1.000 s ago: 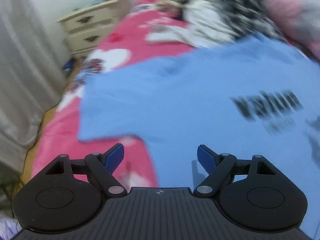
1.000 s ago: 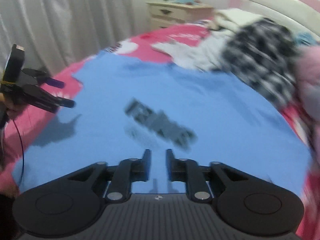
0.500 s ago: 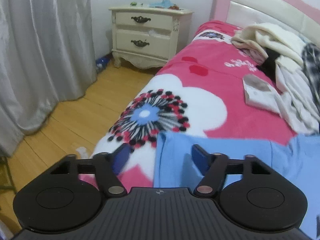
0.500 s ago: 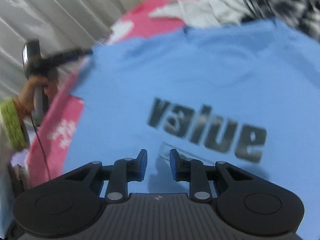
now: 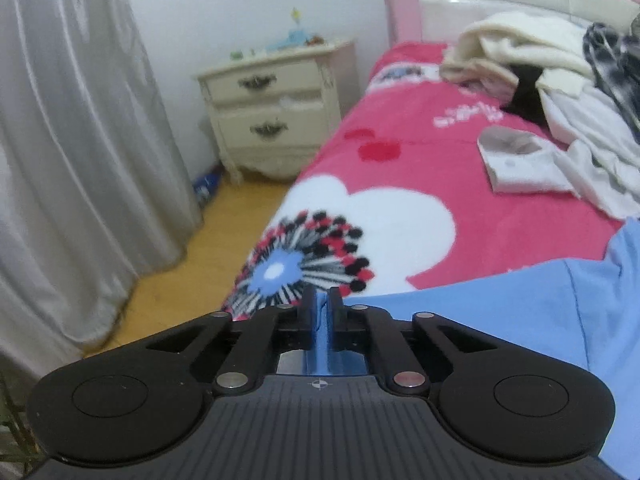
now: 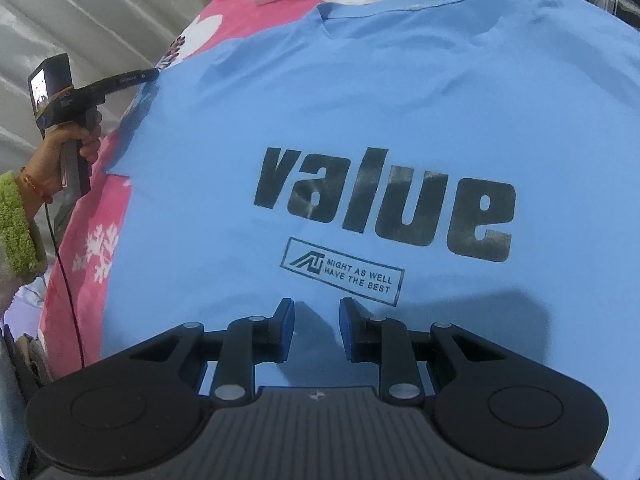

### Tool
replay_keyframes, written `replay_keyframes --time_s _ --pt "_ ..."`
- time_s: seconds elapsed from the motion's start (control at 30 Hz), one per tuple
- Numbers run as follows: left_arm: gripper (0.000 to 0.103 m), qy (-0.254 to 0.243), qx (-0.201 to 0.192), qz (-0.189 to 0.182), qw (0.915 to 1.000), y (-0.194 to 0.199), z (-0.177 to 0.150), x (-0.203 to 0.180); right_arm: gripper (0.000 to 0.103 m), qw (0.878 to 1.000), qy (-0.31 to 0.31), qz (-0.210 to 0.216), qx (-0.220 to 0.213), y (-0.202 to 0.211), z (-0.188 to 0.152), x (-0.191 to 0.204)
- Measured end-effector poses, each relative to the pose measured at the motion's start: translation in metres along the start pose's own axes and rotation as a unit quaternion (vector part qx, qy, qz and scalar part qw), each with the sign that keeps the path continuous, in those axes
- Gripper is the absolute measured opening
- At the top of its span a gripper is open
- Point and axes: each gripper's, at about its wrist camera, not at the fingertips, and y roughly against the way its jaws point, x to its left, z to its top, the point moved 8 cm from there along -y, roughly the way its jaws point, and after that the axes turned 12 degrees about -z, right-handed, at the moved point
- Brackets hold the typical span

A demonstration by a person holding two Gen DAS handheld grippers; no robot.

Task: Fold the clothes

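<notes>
The blue T-shirt (image 6: 400, 120) lies flat on the pink bed (image 5: 400, 168); the left hand-held gripper (image 5: 320, 300) is clamped on its sleeve edge; the right hand-held gripper (image 6: 316, 312) hovers part-open, empty; the shirt's hem is cut off; the clothes pile (image 5: 560, 92) is blurred.

T-shirt (image 6: 400, 120) on bed (image 5: 400, 160) (clothes pile (image 5: 560, 100) behind).

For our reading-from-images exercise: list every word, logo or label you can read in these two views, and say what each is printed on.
"value": large dark letters on the blue T-shirt.
"MIGHT AS WELL HAVE THE BEST": boxed line with a small logo, below it on the T-shirt.
White markings on the pink blanket: too blurred to read.
Lettering on the left gripper: too small.
</notes>
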Motion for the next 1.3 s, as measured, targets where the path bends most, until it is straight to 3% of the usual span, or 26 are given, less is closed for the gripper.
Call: replay_keyframes --time_s 0.17,0.37,0.43,0.53,0.67,0.77,0.87,0.93,1.07,1.13,1.2,1.3 --pt "0.003 0.046 -0.044 0.050 0.9967 0.022 -0.001 0.014 0.027 1.000 0.004 0.000 -0.004 0.003 -0.002 -0.001" --pt "0.005 0.076 -0.014 0.074 0.9942 0.002 -0.007 0.024 0.027 1.000 -0.001 0.003 -0.002 0.003 -0.004 -0.004" --pt "0.012 0.084 0.003 0.077 0.9935 -0.006 -0.010 0.027 0.027 1.000 0.000 0.003 -0.003 0.003 -0.004 -0.005" --pt "0.032 0.106 -0.004 0.084 0.9908 -0.002 -0.009 0.040 0.027 1.000 0.007 0.002 -0.005 0.004 -0.005 -0.005" --pt "0.035 0.146 -0.008 0.119 0.9821 0.021 -0.008 0.070 0.029 1.000 0.014 0.007 -0.005 0.003 -0.007 -0.005" --pt "0.035 0.163 -0.001 0.092 0.9823 0.048 -0.011 0.073 0.030 1.000 0.019 0.015 -0.010 0.003 -0.007 -0.006" --pt "0.035 0.132 0.018 0.022 0.9908 0.075 -0.021 0.044 0.030 0.999 0.026 0.023 -0.019 0.008 -0.009 -0.006" --pt "0.035 0.093 0.057 -0.012 0.9939 0.079 -0.036 0.020 0.030 0.999 0.034 0.023 -0.022 0.015 -0.013 -0.007" --pt "0.034 0.059 0.116 0.002 0.9915 0.076 -0.068 -0.003 0.030 0.998 0.040 0.020 -0.033 0.032 -0.030 -0.011" --pt "0.034 0.075 0.111 0.004 0.9909 0.077 -0.075 -0.004 0.030 0.998 0.033 0.018 -0.040 0.042 -0.039 -0.015" --pt "0.017 0.098 0.103 0.009 0.9898 0.080 -0.077 0.000 0.030 0.998 0.028 0.013 -0.049 0.054 -0.050 -0.020" --pt "0.004 0.121 0.106 0.037 0.9863 0.082 -0.080 0.008 0.030 0.998 0.027 -0.002 -0.063 0.070 -0.067 -0.030"
